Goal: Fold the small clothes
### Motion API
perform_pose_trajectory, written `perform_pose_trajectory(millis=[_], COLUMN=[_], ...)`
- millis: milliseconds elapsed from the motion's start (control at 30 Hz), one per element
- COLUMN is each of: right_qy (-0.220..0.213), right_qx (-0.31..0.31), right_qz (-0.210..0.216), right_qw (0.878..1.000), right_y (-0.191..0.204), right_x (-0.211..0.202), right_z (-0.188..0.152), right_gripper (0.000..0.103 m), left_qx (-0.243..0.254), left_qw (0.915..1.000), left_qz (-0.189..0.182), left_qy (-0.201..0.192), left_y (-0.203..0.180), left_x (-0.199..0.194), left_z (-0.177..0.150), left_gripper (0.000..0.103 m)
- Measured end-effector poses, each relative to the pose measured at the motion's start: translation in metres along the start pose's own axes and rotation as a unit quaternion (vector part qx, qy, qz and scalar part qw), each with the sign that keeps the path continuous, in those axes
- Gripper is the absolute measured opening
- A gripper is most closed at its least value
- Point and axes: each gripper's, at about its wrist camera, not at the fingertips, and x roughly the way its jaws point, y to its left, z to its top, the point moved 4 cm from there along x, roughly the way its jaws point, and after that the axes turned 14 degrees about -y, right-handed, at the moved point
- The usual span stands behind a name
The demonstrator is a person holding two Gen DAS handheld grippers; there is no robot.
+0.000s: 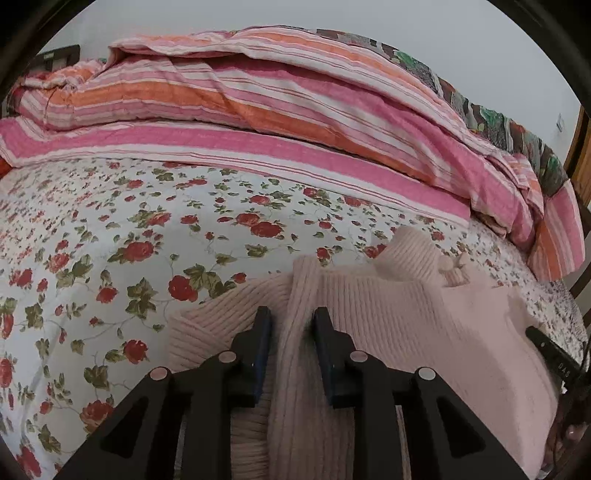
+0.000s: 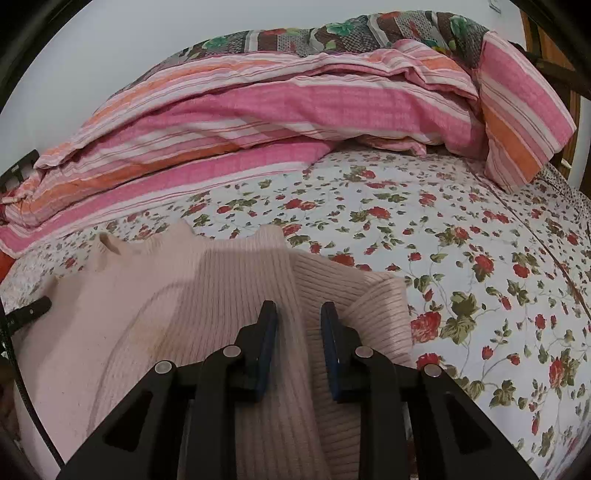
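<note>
A small pale pink ribbed sweater [image 1: 406,314] lies on the floral bedsheet [image 1: 110,240]. In the left wrist view my left gripper [image 1: 291,317] has its jaws on either side of a raised fold of the sweater's left edge and holds it. In the right wrist view my right gripper [image 2: 299,314] likewise grips a raised fold of the sweater [image 2: 221,288] near its right side. The sweater's collar [image 2: 147,240] points away from me. The tip of the right gripper shows at the right edge of the left view [image 1: 550,354].
A bunched pink and orange striped duvet [image 1: 277,103] lies across the far side of the bed, also seen in the right wrist view [image 2: 295,107]. A dark patterned blanket [image 2: 332,33] sits behind it. A wooden bed frame [image 1: 581,162] stands at the right.
</note>
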Motion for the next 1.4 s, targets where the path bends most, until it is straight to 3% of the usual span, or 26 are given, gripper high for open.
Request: perform_pose_trajectory(millis=[433,1400], right_qy=[-0.004,-0.011], right_qx=[-0.007,-0.010], right_qz=[0.000,-0.008], right_qw=[1.000,1.000], right_y=[0.0008,0.0028], right_x=[0.0009,-0.0028], right_z=[0.0005,-0.0004], right_gripper=[0.026,0.027], left_qx=[0.005,0.002], left_qw=[1.0000,1.0000], left_qz=[-0.004,0.000], left_qy=[0.001,-0.004], left_y=[-0.0021,-0.0036], left_x=[0.0017,-0.0013], left_z=[0.0002,-0.0010], left_gripper=[0.031,0.033])
